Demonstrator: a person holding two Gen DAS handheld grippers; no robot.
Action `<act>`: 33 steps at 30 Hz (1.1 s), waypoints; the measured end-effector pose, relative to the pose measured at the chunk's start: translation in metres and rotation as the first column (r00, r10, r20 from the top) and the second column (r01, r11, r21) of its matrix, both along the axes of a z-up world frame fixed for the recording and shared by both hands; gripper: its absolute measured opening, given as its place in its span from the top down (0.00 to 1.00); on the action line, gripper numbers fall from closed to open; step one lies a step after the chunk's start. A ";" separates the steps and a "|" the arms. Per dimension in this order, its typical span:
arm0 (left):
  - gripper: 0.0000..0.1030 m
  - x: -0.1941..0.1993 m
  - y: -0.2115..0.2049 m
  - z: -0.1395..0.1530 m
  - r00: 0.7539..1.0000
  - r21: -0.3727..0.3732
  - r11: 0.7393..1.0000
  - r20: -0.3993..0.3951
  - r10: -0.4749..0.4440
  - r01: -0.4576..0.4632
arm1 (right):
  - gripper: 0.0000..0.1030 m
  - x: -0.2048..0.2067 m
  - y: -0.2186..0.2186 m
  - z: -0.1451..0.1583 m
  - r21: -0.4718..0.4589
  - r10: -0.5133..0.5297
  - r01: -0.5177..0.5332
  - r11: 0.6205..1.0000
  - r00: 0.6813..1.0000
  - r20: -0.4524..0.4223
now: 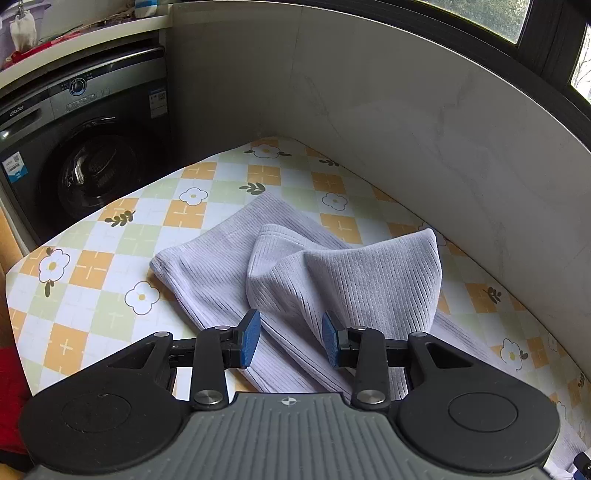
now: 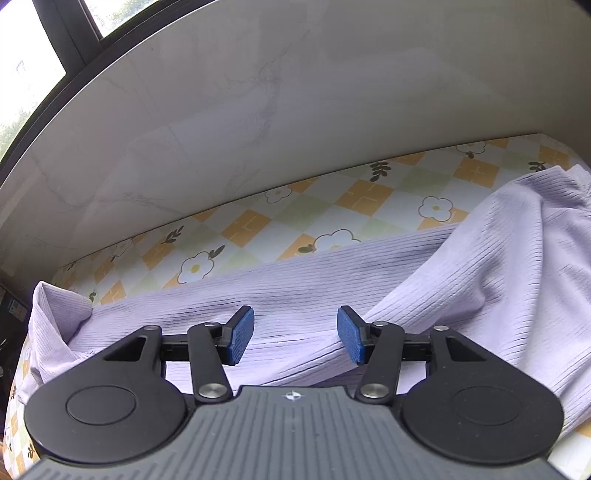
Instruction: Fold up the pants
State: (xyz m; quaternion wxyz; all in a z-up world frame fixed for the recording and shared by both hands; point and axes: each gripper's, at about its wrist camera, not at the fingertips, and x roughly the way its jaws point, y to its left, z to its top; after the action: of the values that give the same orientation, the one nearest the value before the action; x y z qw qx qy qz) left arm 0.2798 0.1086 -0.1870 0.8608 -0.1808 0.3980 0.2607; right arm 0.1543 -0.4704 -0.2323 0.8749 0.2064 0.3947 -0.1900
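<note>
Lavender ribbed pants [image 1: 295, 280] lie on a table with a flowered checked cloth [image 1: 92, 273]. In the left wrist view one part is doubled over and bulges up in the middle, over a flatter layer. My left gripper [image 1: 290, 339] is open just above the near part of the pants, holding nothing. In the right wrist view the pants [image 2: 332, 280] stretch across the table, bunched up at the right. My right gripper [image 2: 295, 334] is open over the flat part, holding nothing.
A pale marble-look wall [image 1: 406, 110] borders the table's far and right sides, with a dark-framed window [image 1: 535, 33] above. A dark front-loading washing machine [image 1: 85, 158] stands left of the table. The table edge [image 1: 22, 266] runs along the left.
</note>
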 end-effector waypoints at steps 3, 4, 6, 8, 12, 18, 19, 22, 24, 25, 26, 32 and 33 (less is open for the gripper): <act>0.63 0.010 0.025 0.006 1.000 -0.007 1.000 0.007 -0.003 0.003 | 0.47 0.015 0.015 -0.003 0.017 0.025 -0.024 1.000 0.999 -0.023; 0.63 0.016 0.033 0.006 1.000 -0.014 1.000 0.008 -0.017 0.017 | 0.47 0.019 0.021 -0.004 0.017 0.030 -0.029 0.999 0.999 -0.027; 0.63 0.026 0.048 0.006 0.999 -0.046 0.998 0.015 -0.044 0.045 | 0.47 0.022 0.033 -0.006 0.004 0.035 -0.035 0.999 0.999 -0.032; 0.63 0.034 0.064 0.000 0.998 -0.080 0.995 0.007 -0.061 0.061 | 0.47 0.022 0.044 -0.009 -0.006 0.011 -0.012 1.000 0.999 -0.050; 0.63 0.053 0.094 -0.022 0.994 -0.132 0.988 -0.054 -0.093 0.085 | 0.47 0.020 0.060 -0.017 0.018 -0.027 0.029 0.999 0.997 -0.077; 0.63 0.070 0.115 -0.048 0.989 -0.203 0.974 -0.093 -0.118 0.097 | 0.47 0.022 0.082 -0.013 -0.035 -0.038 0.035 0.999 0.995 -0.089; 0.63 0.071 0.115 -0.049 0.988 -0.206 0.973 -0.090 -0.127 0.106 | 0.47 0.024 0.085 -0.011 -0.048 -0.036 0.032 0.998 0.995 -0.090; 0.61 0.078 0.115 -0.052 0.983 -0.203 0.967 -0.073 -0.171 0.153 | 0.47 0.029 0.092 -0.010 -0.070 -0.035 0.029 0.997 0.995 -0.090; 0.59 0.082 0.117 -0.056 0.981 -0.198 0.966 -0.070 -0.182 0.165 | 0.47 0.030 0.095 -0.010 -0.071 -0.049 0.043 0.997 0.994 -0.094; 0.58 0.083 0.118 -0.058 0.980 -0.199 0.965 -0.069 -0.187 0.170 | 0.47 0.031 0.097 -0.011 -0.069 -0.057 0.050 0.996 0.994 -0.098; 0.58 0.084 0.119 -0.060 0.979 -0.207 0.963 -0.062 -0.192 0.176 | 0.47 0.031 0.098 -0.012 -0.067 -0.061 0.054 0.996 0.993 -0.101; 0.56 0.082 0.128 -0.070 0.975 -0.295 0.932 -0.004 -0.222 0.211 | 0.47 0.027 0.104 -0.010 -0.065 -0.069 0.063 0.996 0.993 -0.094; 0.56 0.081 0.128 -0.070 0.975 -0.294 0.932 0.002 -0.223 0.214 | 0.47 0.026 0.104 -0.010 -0.068 -0.074 0.068 0.995 0.993 -0.094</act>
State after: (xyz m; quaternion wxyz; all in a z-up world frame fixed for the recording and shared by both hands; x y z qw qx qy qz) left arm 0.3612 0.2362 -0.2569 0.8419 -0.2564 0.4632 0.1044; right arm 0.1805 -0.3663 -0.2422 0.8536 0.1826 0.4227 -0.2435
